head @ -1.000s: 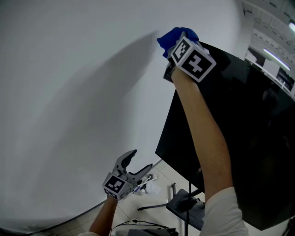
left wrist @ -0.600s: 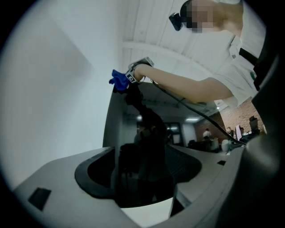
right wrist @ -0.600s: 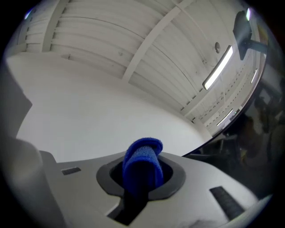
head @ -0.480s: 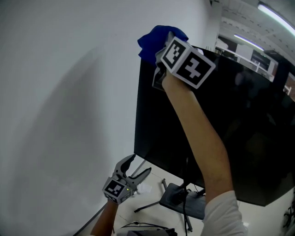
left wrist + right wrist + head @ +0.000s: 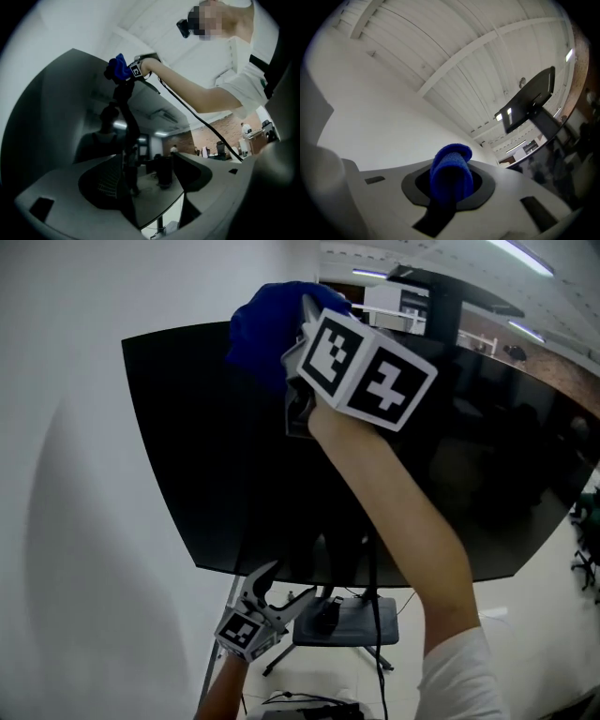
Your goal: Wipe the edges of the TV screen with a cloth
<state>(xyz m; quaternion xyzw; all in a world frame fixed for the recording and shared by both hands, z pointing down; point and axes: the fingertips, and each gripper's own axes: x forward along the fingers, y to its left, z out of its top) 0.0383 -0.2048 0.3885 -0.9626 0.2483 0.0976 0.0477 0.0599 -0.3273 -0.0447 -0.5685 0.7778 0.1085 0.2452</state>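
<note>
Cloth [image 5: 261, 329] at TV screen [image 5: 206, 456] top edge.
Right tongs [image 5: 451, 187] clamped on cloth; left tongs [image 5: 286, 585] spread, empty; press evenly along rim.

Cloth [image 5: 261, 329] at TV [image 5: 211, 446] upper edge

Pale floor [image 5: 534, 652] at 6 o'clock in the head view carries a stand's dark grey base plate [image 5: 347, 624]. Thin black legs [image 5: 291, 657] splay toward 7 o'clock, and a cable [image 5: 379, 662] trails beside them.
</note>
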